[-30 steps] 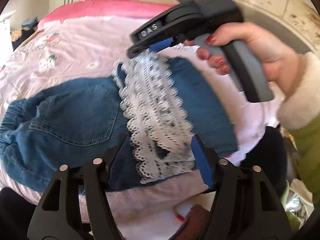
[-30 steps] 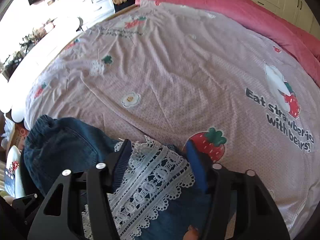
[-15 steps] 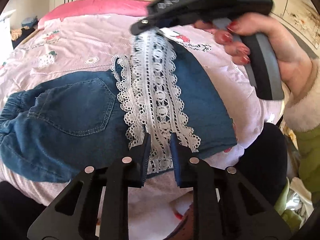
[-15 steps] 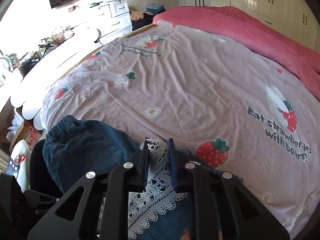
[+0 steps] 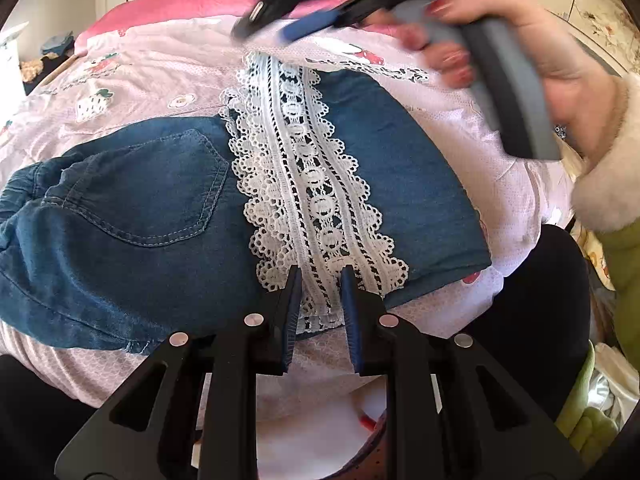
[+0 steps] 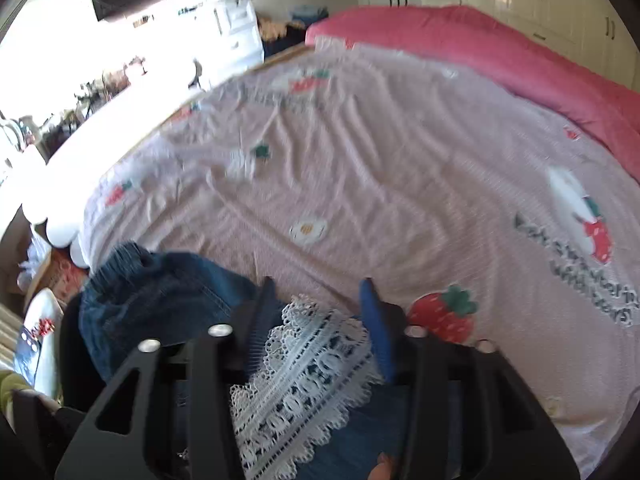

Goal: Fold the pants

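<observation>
Denim pants [image 5: 132,216] lie folded on a pink bedspread [image 6: 360,168] with strawberry prints, right ahead of the left gripper [image 5: 320,300]. A white lace band [image 5: 304,184] runs across the top layer, from between the left gripper's blue pads away toward the right gripper [image 5: 304,20].

Left gripper: jaws parted by a narrow gap, one pad on each side of the near end of the lace. The pads do not press the cloth; whether they touch the lace edge cannot be told. Back pocket [image 5: 160,188] sits to the left of this gripper, with the gathered waistband [image 5: 16,196] farther left. Plain denim lies to the right of the lace.

Right gripper [image 6: 320,320]: seen from the left camera it is blurred, above the far end of the lace, held by a hand [image 5: 520,40] with red nails and a fleecy cuff. In its own camera the jaws stand wide apart, holding nothing, with the lace [image 6: 304,380] lying below and between them. The waistband [image 6: 124,256] lies to its left, and bare bedspread stretches ahead. A pink blanket [image 6: 480,52] lies along the far side of the bed. White drawers [image 6: 236,28] stand beyond, to the left.
</observation>
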`<state>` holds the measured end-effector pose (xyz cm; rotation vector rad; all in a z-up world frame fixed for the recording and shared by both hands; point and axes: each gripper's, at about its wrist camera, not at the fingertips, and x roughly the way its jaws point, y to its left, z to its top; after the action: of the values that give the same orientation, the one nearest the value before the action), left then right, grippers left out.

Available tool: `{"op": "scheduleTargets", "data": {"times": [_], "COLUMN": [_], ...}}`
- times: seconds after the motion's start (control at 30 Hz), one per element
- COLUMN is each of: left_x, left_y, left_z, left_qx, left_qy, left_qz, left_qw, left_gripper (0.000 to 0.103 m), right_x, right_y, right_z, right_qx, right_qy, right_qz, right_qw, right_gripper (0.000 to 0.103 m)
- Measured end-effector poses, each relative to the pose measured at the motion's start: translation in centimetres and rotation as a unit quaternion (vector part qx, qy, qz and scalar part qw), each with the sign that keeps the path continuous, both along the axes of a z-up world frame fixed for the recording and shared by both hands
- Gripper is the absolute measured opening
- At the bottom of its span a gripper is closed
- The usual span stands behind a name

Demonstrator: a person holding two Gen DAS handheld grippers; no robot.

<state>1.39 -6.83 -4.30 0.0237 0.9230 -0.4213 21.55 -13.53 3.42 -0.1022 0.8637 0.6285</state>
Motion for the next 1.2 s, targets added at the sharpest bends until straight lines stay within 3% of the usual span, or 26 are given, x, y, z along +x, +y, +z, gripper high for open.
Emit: {"op": "scheduleTargets", "data": {"times": [0.17,0.37,0.5,0.73,1.2], "left_x": [-0.3,-1.0,-0.2,1.1,1.1], "left_y": [0.3,0.4,-1.0,-3.1,-2.6], "left_z": [0.7,3.1,4.0,0.4,0.0], "left_qx": [-0.009,-0.009,-0.007,0.028,0.021], "left_qy": [-0.005,-0.038,-0.051,-0.017,-0.021], "left_qz": [0.000,0.000,-0.011,-0.026,-0.020], "left_qw": [0.9999,0.9992,0.9986,0.9991,0.9994], "left_gripper": [0.013,0.014,0.025,0.025,0.025], "right_x": [-1.6,-3.6,-3.2,-0.5,3.0], "right_y": [-4.0,-5.5,-4.9,-2.1,0.5], "right_z": [1.2,-2.5,-4.1,-5.8,-8.4], "right_qx": [-0.007,-0.026,-0.011,-0.021,-0.042], "right_qy": [-0.006,0.047,0.068,0.088,0.133], "right_qz": [-0.031,-0.021,-0.021,-0.021,-0.038], "right_qw": [0.999,0.998,0.997,0.996,0.990], "right_gripper": [0.057,0.056,0.055,0.055,0.057]}}
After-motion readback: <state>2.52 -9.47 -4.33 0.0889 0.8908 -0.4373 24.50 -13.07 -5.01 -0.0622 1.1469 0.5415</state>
